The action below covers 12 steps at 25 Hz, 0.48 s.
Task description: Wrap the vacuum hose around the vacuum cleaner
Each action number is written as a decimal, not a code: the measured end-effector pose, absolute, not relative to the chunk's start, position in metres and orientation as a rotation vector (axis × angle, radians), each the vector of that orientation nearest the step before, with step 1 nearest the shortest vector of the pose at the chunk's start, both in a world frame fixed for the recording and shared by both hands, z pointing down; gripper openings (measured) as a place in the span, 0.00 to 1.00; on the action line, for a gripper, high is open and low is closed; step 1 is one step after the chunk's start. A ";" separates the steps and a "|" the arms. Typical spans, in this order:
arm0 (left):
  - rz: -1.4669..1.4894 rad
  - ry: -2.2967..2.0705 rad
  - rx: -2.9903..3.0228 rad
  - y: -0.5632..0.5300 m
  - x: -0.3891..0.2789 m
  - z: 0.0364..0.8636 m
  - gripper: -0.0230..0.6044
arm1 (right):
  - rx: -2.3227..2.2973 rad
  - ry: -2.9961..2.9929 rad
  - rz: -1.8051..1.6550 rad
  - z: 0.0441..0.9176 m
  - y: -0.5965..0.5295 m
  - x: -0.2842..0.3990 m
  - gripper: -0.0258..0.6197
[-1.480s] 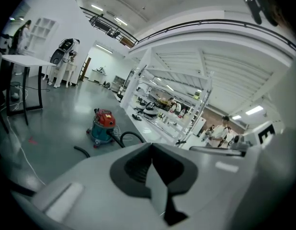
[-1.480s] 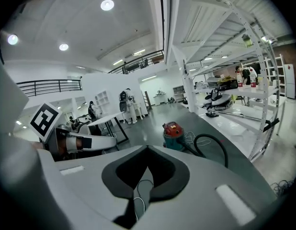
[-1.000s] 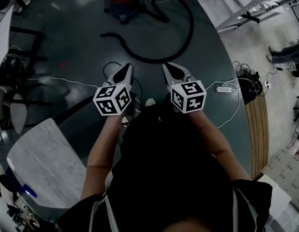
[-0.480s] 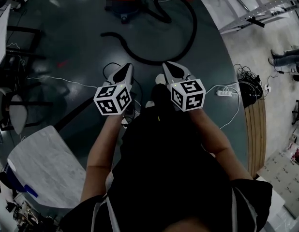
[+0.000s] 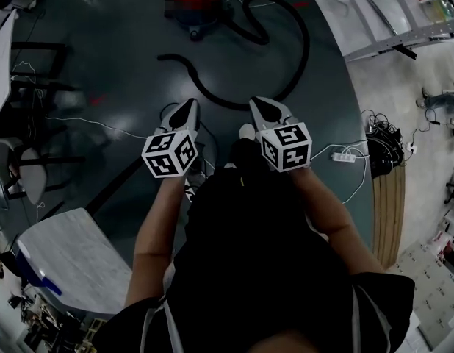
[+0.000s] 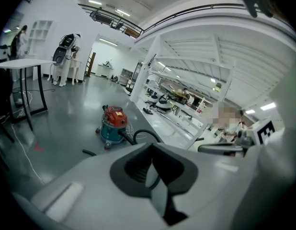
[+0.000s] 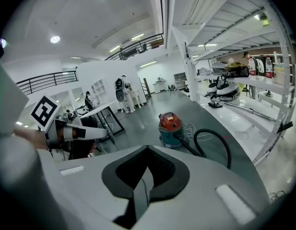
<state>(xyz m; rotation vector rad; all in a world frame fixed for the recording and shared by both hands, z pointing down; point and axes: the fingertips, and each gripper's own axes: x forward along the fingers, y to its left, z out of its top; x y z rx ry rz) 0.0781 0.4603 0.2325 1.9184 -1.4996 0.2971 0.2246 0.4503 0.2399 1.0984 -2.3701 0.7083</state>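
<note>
Head view: left gripper (image 5: 189, 106) and right gripper (image 5: 258, 103) side by side; vacuum cleaner (image 5: 192, 2) well ahead, hose (image 5: 306, 46) looped loose on floor.
Left gripper view: jaws pressed together, empty.
Right gripper view: jaws together, empty.

The vacuum cleaner (image 5: 192, 2) stands on the floor (image 5: 102, 65) ahead of me. Its vacuum hose (image 5: 307, 54) loops out to its right and curls back across the floor, between it and my left gripper (image 5: 189, 103) and right gripper (image 5: 256, 101), held side by side. A table (image 5: 73, 263) stands behind to my left, and a power strip (image 5: 344, 155) lies on the floor to my right.
</note>
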 end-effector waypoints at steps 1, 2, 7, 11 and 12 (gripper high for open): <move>0.298 -1.505 1.915 0.451 0.078 0.233 0.05 | 1.083 -2.371 0.707 0.242 0.441 0.224 0.04; 0.298 -1.513 1.909 0.442 0.078 0.234 0.05 | 1.069 -2.373 0.707 0.244 0.432 0.224 0.04; 0.290 -1.575 1.873 0.406 0.072 0.238 0.05 | 0.990 -2.376 0.686 0.256 0.398 0.224 0.04; 0.308 -1.589 1.857 0.397 0.068 0.249 0.05 | 0.944 -2.359 0.702 0.274 0.390 0.218 0.04; 0.311 -1.590 1.851 0.396 0.067 0.253 0.05 | 0.933 -2.356 0.710 0.278 0.390 0.215 0.04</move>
